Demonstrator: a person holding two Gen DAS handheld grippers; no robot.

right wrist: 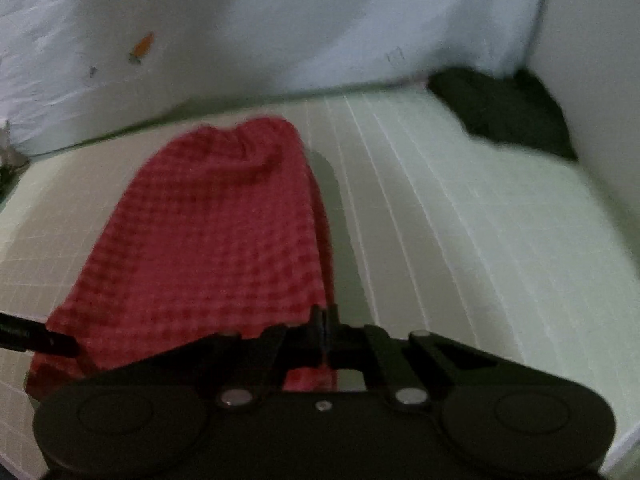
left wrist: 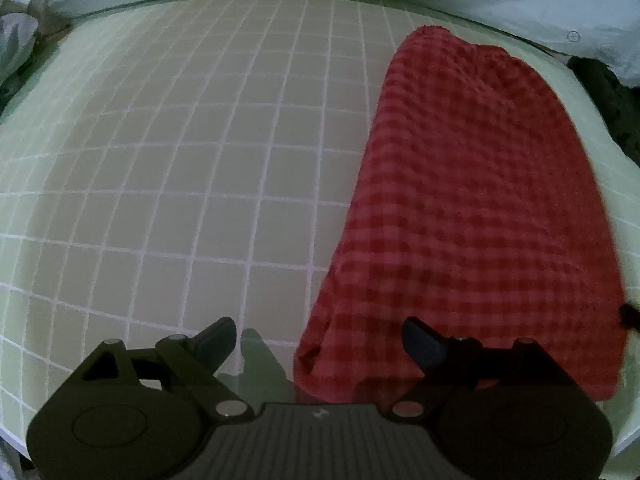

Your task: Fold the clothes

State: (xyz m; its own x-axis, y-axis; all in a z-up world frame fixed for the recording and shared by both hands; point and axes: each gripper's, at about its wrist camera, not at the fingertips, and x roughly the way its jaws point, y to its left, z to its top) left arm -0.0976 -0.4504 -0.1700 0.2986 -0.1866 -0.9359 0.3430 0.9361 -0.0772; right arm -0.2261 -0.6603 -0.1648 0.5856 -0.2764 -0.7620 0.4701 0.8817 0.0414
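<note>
Two corners of the red-checked woven cloth (left wrist: pixel 472 208) on the gridded pale-green worktop (left wrist: pixel 180 160) are addressed: right tongs (right wrist: pixel 325 320) clamped on one, left tongs (left wrist: pixel 318 340) spread wide, to be closed next.

Your pale green gridded surface (left wrist: pixel 180 160) carries a red checked cloth (left wrist: pixel 472 208) at frame right; dark fabric (right wrist: pixel 508 112) sits upper right.

Nubbly checked red cloth (left wrist: pixel 472 208) on a smooth matt gridded mat (left wrist: pixel 180 160)
</note>
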